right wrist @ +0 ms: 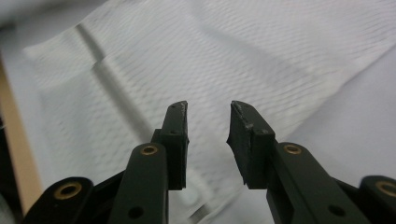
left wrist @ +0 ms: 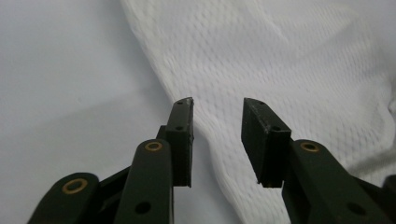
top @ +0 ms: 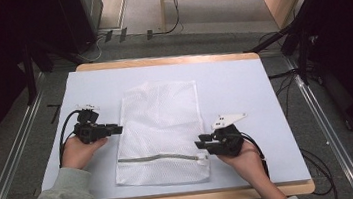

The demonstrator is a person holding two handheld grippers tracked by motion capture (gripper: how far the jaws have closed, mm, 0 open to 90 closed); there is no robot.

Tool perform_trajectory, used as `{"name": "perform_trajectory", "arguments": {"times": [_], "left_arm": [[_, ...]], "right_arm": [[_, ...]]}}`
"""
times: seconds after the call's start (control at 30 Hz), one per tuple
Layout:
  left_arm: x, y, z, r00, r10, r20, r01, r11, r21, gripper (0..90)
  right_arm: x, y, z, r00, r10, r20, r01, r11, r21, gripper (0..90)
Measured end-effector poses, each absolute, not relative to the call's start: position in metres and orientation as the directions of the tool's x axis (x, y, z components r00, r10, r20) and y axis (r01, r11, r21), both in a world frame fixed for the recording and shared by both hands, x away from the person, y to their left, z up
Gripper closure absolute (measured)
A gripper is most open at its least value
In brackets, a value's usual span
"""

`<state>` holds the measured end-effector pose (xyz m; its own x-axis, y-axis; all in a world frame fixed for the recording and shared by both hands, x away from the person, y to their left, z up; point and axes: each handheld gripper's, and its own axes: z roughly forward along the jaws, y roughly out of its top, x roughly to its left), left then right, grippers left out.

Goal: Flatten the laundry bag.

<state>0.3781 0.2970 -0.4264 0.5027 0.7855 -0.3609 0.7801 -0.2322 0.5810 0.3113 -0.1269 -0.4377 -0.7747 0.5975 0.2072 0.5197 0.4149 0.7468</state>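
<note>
A white mesh laundry bag (top: 162, 131) lies flat in the middle of the table, its grey zipper (top: 158, 157) running across near the front end. My left gripper (top: 117, 130) is at the bag's left edge, open, its jaws straddling the mesh edge (left wrist: 219, 154) with nothing pinched. My right gripper (top: 198, 144) is at the bag's right front corner beside the zipper's end, open, with mesh (right wrist: 210, 70) below and beyond its jaws. Each gripper is held in a hand.
The table top (top: 243, 87) is a pale blue-white sheet with a wooden rim (top: 170, 60). Cables (top: 64, 127) trail from both grippers. Dark stands and floor cables (top: 304, 49) stand off the table to the right and left.
</note>
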Motion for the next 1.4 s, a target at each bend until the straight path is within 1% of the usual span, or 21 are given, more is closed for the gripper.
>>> {"name": "perform_trajectory", "arguments": {"times": [0.07,0.17,0.2,0.4,0.5,0.57,0.6,0.67,0.7,0.73,0.87,0.9,0.93,0.97,1.0,1.03,1.17,1.23,1.33,1.37,1.4], "left_arm": [[0.396,0.296,-0.426,0.486,0.798,-0.356,0.783,-0.216,0.583,59.5],[0.408,0.296,-0.427,0.478,0.812,-0.335,0.778,-0.215,0.590,58.1],[0.416,0.296,-0.427,0.467,0.819,-0.333,0.782,-0.207,0.588,57.3],[0.446,0.290,-0.433,0.449,0.827,-0.338,0.784,-0.183,0.593,54.4],[0.456,0.287,-0.439,0.441,0.830,-0.341,0.790,-0.178,0.587,53.9],[0.461,0.282,-0.447,0.442,0.821,-0.362,0.795,-0.172,0.581,56.7],[0.461,0.281,-0.449,0.448,0.811,-0.376,0.800,-0.176,0.574,61.5],[0.461,0.279,-0.450,0.458,0.807,-0.372,0.795,-0.185,0.578,77.7],[0.460,0.277,-0.449,0.464,0.804,-0.373,0.792,-0.188,0.582,77.7],[0.456,0.272,-0.442,0.501,0.795,-0.343,0.757,-0.210,0.619,89.4],[0.438,0.256,-0.421,0.604,0.764,-0.229,0.650,-0.305,0.697,89.8],[0.438,0.256,-0.421,0.604,0.764,-0.229,0.650,-0.305,0.697,89.8],[0.428,0.246,-0.415,0.646,0.742,-0.178,0.609,-0.360,0.707,89.7],[0.424,0.241,-0.414,0.663,0.732,-0.157,0.594,-0.387,0.706,89.7],[0.424,0.241,-0.414,0.663,0.732,-0.157,0.594,-0.387,0.706,89.6],[0.417,0.235,-0.417,0.685,0.715,-0.140,0.584,-0.425,0.691,89.5],[0.413,0.233,-0.426,0.686,0.709,-0.164,0.610,-0.438,0.660,89.2],[0.413,0.234,-0.434,0.677,0.708,-0.199,0.633,-0.423,0.649,89.2],[0.409,0.231,-0.438,0.675,0.691,-0.258,0.653,-0.397,0.644,89.3],[0.409,0.231,-0.438,0.675,0.691,-0.258,0.653,-0.397,0.644,89.3],[0.406,0.226,-0.439,0.690,0.669,-0.276,0.649,-0.402,0.646,89.3]], "right_arm": [[0.332,-0.130,-0.438,-0.751,0.627,0.205,0.532,0.393,0.750,67.8],[0.345,-0.131,-0.440,-0.732,0.649,0.206,0.544,0.375,0.751,65.2],[0.361,-0.132,-0.443,-0.714,0.669,0.204,0.556,0.365,0.747,62.9],[0.386,-0.126,-0.452,-0.681,0.702,0.210,0.592,0.358,0.722,62.7],[0.387,-0.125,-0.454,-0.678,0.705,0.209,0.596,0.360,0.718,62.7],[0.386,-0.125,-0.454,-0.677,0.707,0.205,0.602,0.371,0.708,62.6],[0.386,-0.125,-0.455,-0.674,0.710,0.203,0.604,0.371,0.705,62.6],[0.385,-0.125,-0.456,-0.675,0.710,0.203,0.607,0.376,0.700,62.7],[0.385,-0.125,-0.456,-0.675,0.710,0.203,0.607,0.376,0.700,62.7],[0.384,-0.124,-0.457,-0.680,0.709,0.188,0.601,0.392,0.697,62.8],[0.383,-0.123,-0.458,-0.681,0.710,0.177,0.601,0.405,0.689,62.7],[0.383,-0.124,-0.458,-0.683,0.709,0.177,0.600,0.406,0.689,62.7],[0.384,-0.124,-0.459,-0.684,0.708,0.175,0.601,0.410,0.686,62.7],[0.383,-0.124,-0.459,-0.677,0.714,0.180,0.609,0.407,0.681,62.7],[0.383,-0.124,-0.459,-0.677,0.714,0.180,0.609,0.407,0.681,62.7],[0.384,-0.124,-0.460,-0.678,0.713,0.178,0.610,0.410,0.678,62.7],[0.384,-0.124,-0.461,-0.678,0.714,0.176,0.609,0.411,0.678,63.2],[0.384,-0.124,-0.460,-0.674,0.718,0.174,0.610,0.409,0.679,63.7],[0.385,-0.123,-0.457,-0.678,0.713,0.177,0.596,0.392,0.701,70.9],[0.385,-0.122,-0.455,-0.675,0.715,0.181,0.598,0.386,0.703,72.7],[0.385,-0.121,-0.453,-0.678,0.712,0.183,0.594,0.383,0.708,74.5]]}}
